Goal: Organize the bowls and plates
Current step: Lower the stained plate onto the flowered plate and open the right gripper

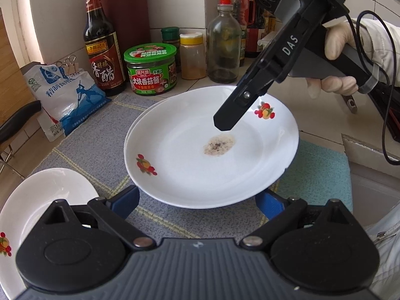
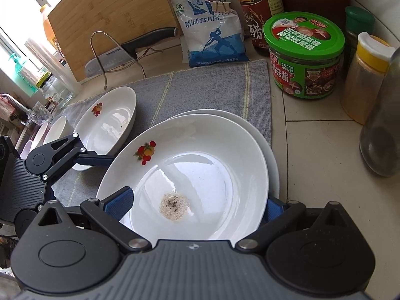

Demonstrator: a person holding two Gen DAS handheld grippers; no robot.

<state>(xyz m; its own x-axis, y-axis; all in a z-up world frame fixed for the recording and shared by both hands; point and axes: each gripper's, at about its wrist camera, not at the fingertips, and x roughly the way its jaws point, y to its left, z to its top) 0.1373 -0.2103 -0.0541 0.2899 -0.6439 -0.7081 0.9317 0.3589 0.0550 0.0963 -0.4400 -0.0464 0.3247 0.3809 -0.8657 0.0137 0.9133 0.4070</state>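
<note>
A white plate [image 1: 190, 160] with fruit decals and a brown crumb stain in its middle lies on a second white plate [image 2: 273, 157] on the grey mat [image 1: 95, 147]. My left gripper [image 1: 197, 202] is open, and the plate's near rim covers both blue fingertips. My right gripper [image 2: 197, 206] is open too, with the plate's rim between its blue fingers [image 2: 120, 202]. From the left wrist view its tip [image 1: 225, 125] hangs just over the stain. A third decorated plate [image 2: 107, 125] lies further left on the mat. Beyond it stands a white bowl [image 2: 58, 127].
Sauce bottles [image 1: 102, 42], a green-lidded jar [image 1: 151, 70], spice jars [image 1: 192, 57] and a salt bag [image 1: 65, 92] line the back wall. A knife [image 2: 140, 42] rests in a wire rack against a cutting board [image 2: 112, 12]. A teal cloth [image 1: 317, 175] lies to the right.
</note>
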